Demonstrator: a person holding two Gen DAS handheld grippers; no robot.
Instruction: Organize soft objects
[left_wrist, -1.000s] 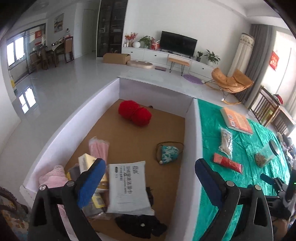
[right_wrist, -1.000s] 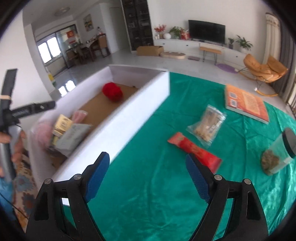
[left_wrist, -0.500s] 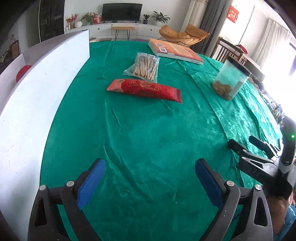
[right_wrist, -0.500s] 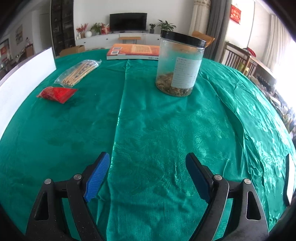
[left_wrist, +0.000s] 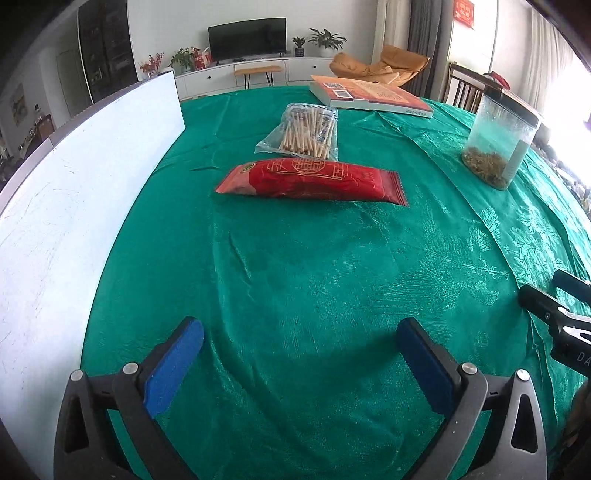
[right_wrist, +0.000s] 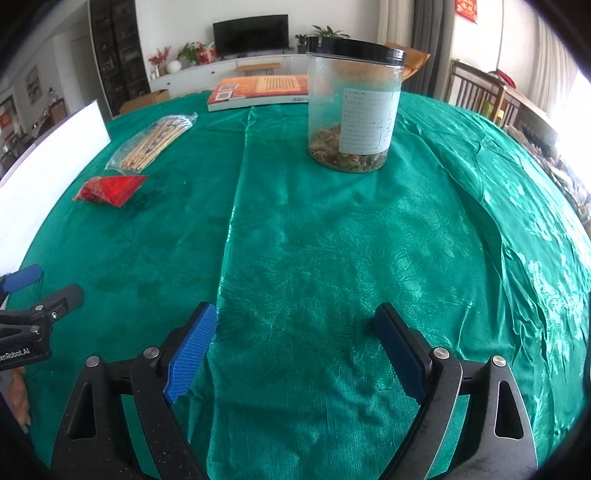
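Beyond your left gripper (left_wrist: 295, 354), its jaws wide and empty, the red packet (left_wrist: 310, 181) lay crosswise, nearer it than your equally open right gripper (right_wrist: 295, 354).

Our right gripper (right_wrist: 295, 326) hangs over the shiny green tablecloth (right_wrist: 332, 240), blue-padded jaws spread wide with nothing between them. Ahead stands a clear plastic jar with a black lid (right_wrist: 352, 105). Far left lie a red foil packet (right_wrist: 109, 189) and a clear bag of wooden sticks (right_wrist: 155, 142); our left gripper (right_wrist: 35, 295) shows at the left edge.
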